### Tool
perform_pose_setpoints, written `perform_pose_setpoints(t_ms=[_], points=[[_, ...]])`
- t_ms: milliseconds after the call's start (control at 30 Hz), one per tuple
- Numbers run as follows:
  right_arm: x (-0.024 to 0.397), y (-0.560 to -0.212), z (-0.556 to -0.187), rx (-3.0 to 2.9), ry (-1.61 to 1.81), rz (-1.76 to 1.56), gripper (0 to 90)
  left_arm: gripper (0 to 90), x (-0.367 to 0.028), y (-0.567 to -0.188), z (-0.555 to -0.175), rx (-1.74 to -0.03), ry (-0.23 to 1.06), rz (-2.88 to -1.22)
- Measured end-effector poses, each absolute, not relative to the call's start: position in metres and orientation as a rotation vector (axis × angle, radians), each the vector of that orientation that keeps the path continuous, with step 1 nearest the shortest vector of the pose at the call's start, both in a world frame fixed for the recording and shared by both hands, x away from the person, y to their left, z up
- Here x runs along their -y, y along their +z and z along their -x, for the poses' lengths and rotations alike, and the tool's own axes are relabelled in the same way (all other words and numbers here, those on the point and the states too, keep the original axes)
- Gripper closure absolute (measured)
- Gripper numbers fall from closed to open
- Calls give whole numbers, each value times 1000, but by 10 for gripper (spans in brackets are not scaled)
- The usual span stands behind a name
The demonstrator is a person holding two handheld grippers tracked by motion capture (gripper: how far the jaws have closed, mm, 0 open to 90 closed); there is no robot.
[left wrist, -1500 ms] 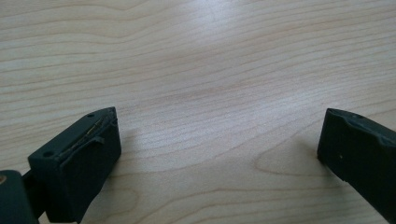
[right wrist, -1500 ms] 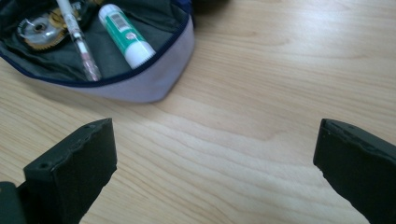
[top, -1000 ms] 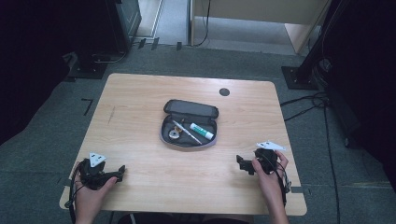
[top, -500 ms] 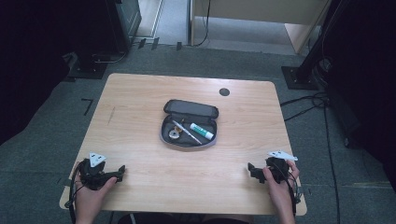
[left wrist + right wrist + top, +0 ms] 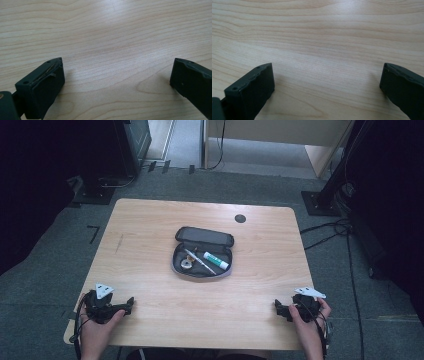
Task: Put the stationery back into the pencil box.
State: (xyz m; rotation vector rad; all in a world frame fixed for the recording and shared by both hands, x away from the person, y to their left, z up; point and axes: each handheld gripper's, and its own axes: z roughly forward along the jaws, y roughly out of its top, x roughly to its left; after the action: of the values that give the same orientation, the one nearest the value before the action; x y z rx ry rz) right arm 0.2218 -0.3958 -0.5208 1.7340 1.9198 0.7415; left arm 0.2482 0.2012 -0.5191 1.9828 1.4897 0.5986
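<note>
A dark zip pouch point(image 5: 202, 254) lies open at the middle of the counter point(image 5: 150, 225), holding a white-and-green tube point(image 5: 216, 261), a thin silvery pen and a small round metal piece. The left tongs point(image 5: 129, 303) and right tongs point(image 5: 278, 307) rest near the front corners, well apart from it. Both gripper views look onto bare woodgrain between widely parted, empty jaws.

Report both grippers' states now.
Left gripper: open, holding nothing, over bare table.
Right gripper: open, holding nothing.
</note>
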Motion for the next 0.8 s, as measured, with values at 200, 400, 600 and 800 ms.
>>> perform_pose_setpoints(t_ms=[200, 400, 600, 800], points=[[402, -522, -216, -1917, 757, -1721, 0, 0, -201, -519, -248, -1489, 599, -1983], [410, -523, -210, -1905, 765, -1719, 0, 0, -201, -519, -248, -1490, 599, -1982], [415, -526, -205, -1876, 792, -1703, 0, 0, -201, -519, -248, -1490, 599, -1982], [415, -527, -204, -1863, 801, -1691, 0, 0, -201, -519, -248, -1496, 601, -1978]])
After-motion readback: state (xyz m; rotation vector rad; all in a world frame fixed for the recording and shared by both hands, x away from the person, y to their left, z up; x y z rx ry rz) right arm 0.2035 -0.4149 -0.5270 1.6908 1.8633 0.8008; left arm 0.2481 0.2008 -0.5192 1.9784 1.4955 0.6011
